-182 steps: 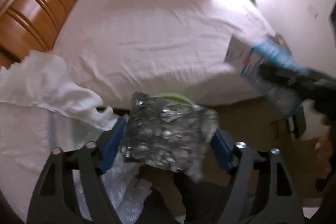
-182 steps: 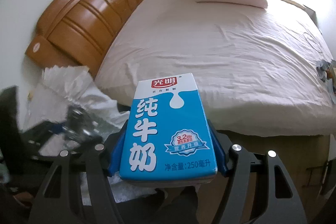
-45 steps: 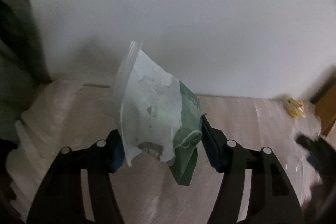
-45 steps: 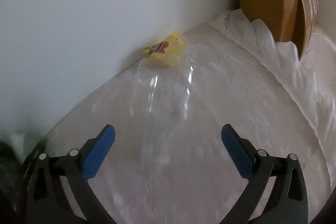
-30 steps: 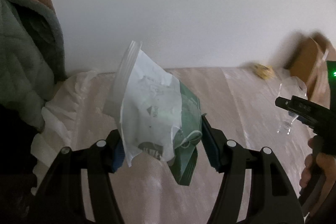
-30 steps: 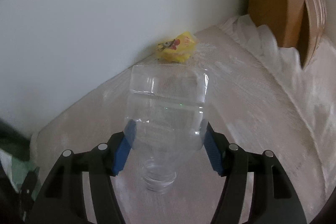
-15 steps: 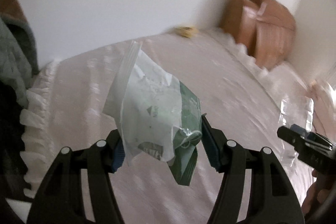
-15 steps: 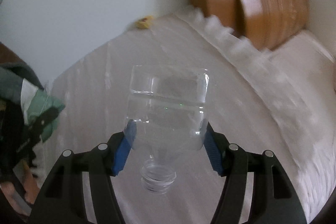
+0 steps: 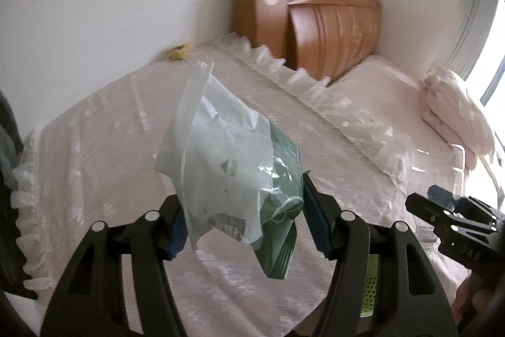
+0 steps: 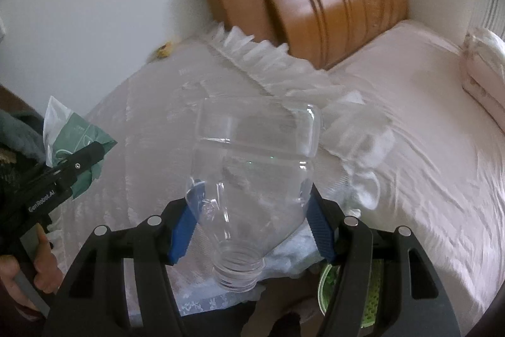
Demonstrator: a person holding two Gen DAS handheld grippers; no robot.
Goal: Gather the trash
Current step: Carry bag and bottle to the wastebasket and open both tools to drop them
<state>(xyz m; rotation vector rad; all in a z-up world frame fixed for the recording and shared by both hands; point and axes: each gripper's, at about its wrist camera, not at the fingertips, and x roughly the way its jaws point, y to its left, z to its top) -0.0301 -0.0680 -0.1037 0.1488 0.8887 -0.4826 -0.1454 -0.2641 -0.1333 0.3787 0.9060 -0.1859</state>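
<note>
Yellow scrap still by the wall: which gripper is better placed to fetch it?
Neither is free: left gripper holds a bag, right gripper a bottle. Left sits slightly nearer the scrap.

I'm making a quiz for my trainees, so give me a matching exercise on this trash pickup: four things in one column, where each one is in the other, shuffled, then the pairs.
Things:
1. clear bottle
2. green and white bag
3. yellow wrapper
4. pillow

Places:
A. on the lace cloth against the wall
B. in the left gripper
C. on the bed near the window
D. in the right gripper, neck pointing down

Pairs: 1-D, 2-B, 3-A, 4-C
</note>
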